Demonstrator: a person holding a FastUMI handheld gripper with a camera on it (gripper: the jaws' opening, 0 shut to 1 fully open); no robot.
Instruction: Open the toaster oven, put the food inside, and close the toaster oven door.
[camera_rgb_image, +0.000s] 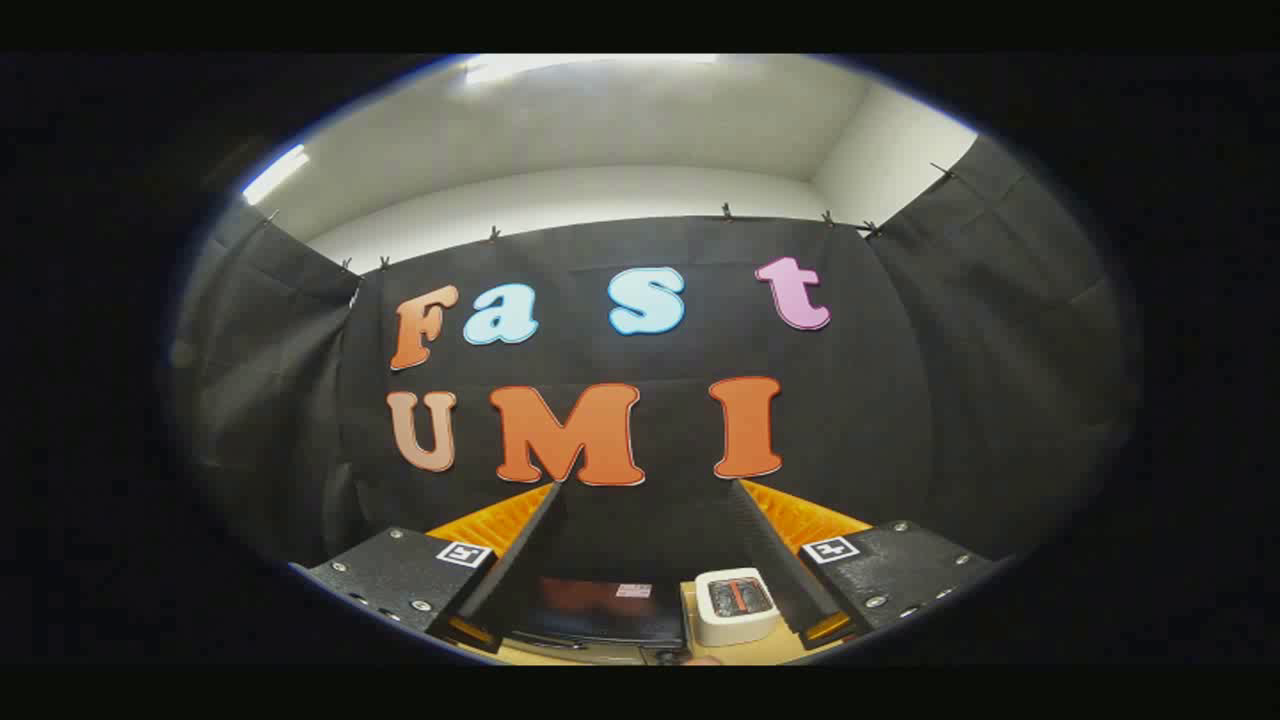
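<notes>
My gripper (645, 490) is held high and is open, its two fingers spread wide with nothing between them. Far below, between the fingers, the dark top of the toaster oven (590, 612) lies on a pale wooden table (730, 655). Just right of the oven stands a small white box-shaped thing (735, 605) with a dark, red-marked top; I cannot tell what it is. The oven's door is out of sight from this angle.
The black cloth wall (900, 400) of the booth closes off the back and both sides. Above it are a white wall and ceiling with a lamp (275, 172).
</notes>
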